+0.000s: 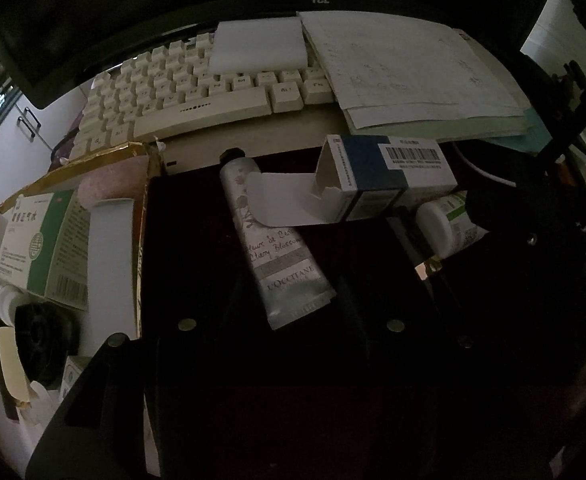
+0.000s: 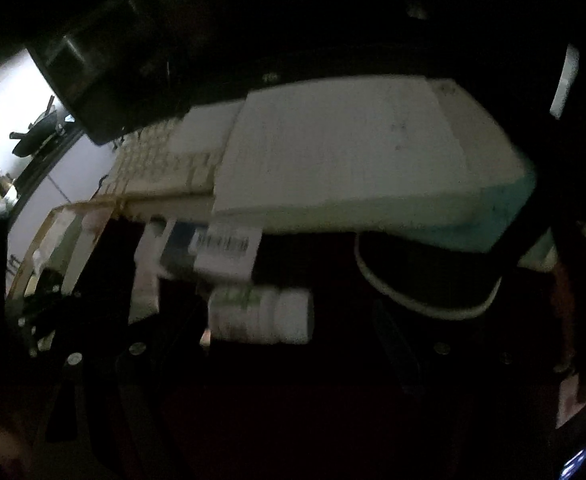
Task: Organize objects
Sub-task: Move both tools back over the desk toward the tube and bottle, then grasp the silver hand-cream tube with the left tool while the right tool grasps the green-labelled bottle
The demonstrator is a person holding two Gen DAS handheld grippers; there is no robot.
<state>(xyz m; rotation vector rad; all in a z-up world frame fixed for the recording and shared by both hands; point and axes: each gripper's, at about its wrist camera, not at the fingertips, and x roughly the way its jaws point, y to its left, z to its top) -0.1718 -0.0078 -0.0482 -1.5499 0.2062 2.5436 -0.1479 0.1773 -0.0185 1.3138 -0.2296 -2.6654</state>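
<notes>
Left claw has its dark jaws closed on the hand-cream tube, low in the frame's centre on the dark surface. Right claw is spread open around the white pill bottle without touching it. Blue-and-white carton lies just above, gold-edged box at left.

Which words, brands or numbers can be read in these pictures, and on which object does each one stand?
"TCL": on the monitor bezel.
"L'OCCITANE" and "Cherry Blossom": on the grey tube.
"Alt" and "FN": on keys of the cream keyboard.
Barcode digits on the blue-and-white box: too small to read.
Print on the green-and-white box and the white bottle: not legible.
Handwriting on the papers: too faint.
Right wrist view: blurred, nothing readable.
</notes>
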